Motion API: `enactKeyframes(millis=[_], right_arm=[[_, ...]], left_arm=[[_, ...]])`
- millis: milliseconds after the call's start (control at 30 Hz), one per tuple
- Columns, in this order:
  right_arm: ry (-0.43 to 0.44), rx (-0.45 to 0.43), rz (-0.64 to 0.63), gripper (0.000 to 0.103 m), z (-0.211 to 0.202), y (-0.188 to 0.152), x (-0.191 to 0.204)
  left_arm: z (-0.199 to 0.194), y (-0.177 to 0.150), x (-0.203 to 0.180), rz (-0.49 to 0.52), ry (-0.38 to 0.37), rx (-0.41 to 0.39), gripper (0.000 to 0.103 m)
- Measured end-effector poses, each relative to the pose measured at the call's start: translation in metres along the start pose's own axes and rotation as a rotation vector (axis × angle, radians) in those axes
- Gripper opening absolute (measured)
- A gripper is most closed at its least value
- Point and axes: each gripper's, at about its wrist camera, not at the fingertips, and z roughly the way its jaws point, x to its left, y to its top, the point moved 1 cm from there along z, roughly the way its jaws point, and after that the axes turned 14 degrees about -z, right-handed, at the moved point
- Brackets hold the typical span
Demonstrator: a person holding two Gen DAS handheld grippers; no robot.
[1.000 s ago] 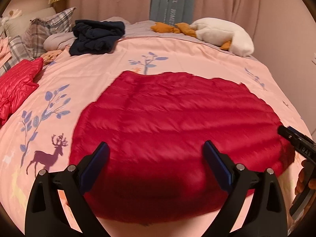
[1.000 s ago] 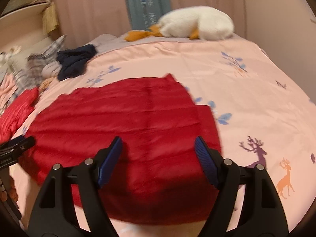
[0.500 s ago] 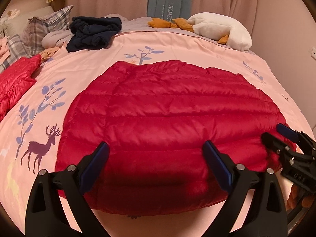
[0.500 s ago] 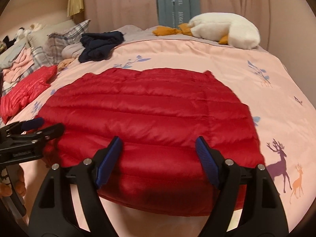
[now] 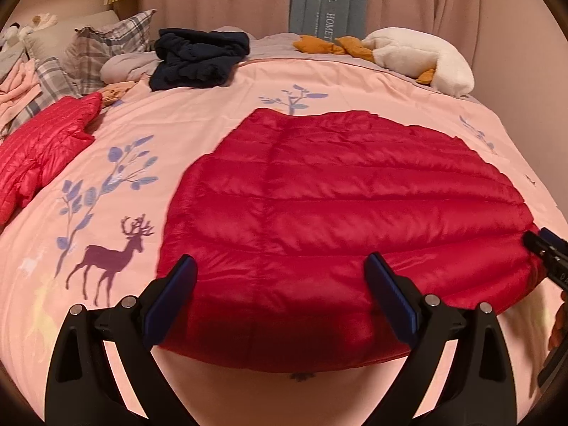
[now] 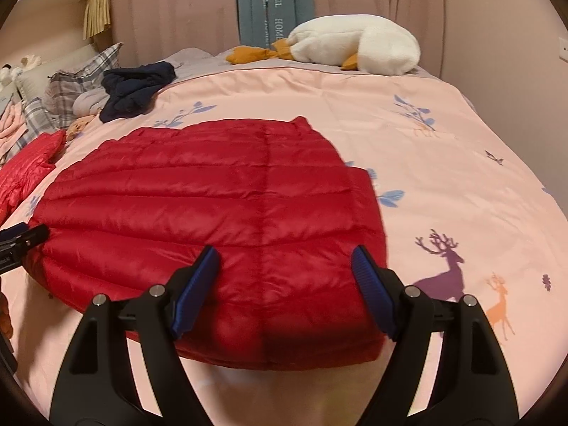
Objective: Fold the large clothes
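Note:
A red quilted down jacket lies flat on the pink bedspread, folded into a broad rounded shape; it also shows in the right wrist view. My left gripper is open and empty, hovering over the jacket's near left part. My right gripper is open and empty over the jacket's near right part. Each gripper's tip shows at the edge of the other view: the right gripper and the left gripper.
A second red down garment lies at the left. A dark navy garment, plaid pillows and a white goose plush sit along the far side. Curtains hang behind the bed.
Both grippers have stayed open above the jacket. The views shifted: the left camera swung left, the right camera swung right, and the jacket lies still.

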Motion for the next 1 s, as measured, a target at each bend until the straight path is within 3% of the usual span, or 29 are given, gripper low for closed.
enactKeyframes(millis=[200,467,767,900,1000], right_arm=[[-0.028,0.011,0.03,0.079,-0.003,-0.006,-0.014],[-0.038,0.002,0.089,0.079,-0.018,-0.016,-0.034],[0.161,-0.091,-0.075,0.081,-0.037,-0.005,0.039],[0.185,-0.081,-0.15,0.081,-0.026,-0.001,0.072],[0.174,-0.063,-0.158,0.081,-0.017,-0.002,0.076]], left_arm=[[-0.003,0.001,0.02,-0.036,0.02,0.01,0.097],[-0.017,-0.003,0.031,-0.071,-0.008,0.014,0.097],[-0.031,-0.028,-0.017,0.012,-0.098,0.01,0.097],[-0.022,-0.04,-0.034,0.049,-0.093,0.033,0.097],[-0.018,-0.043,-0.036,0.054,-0.09,0.041,0.097]])
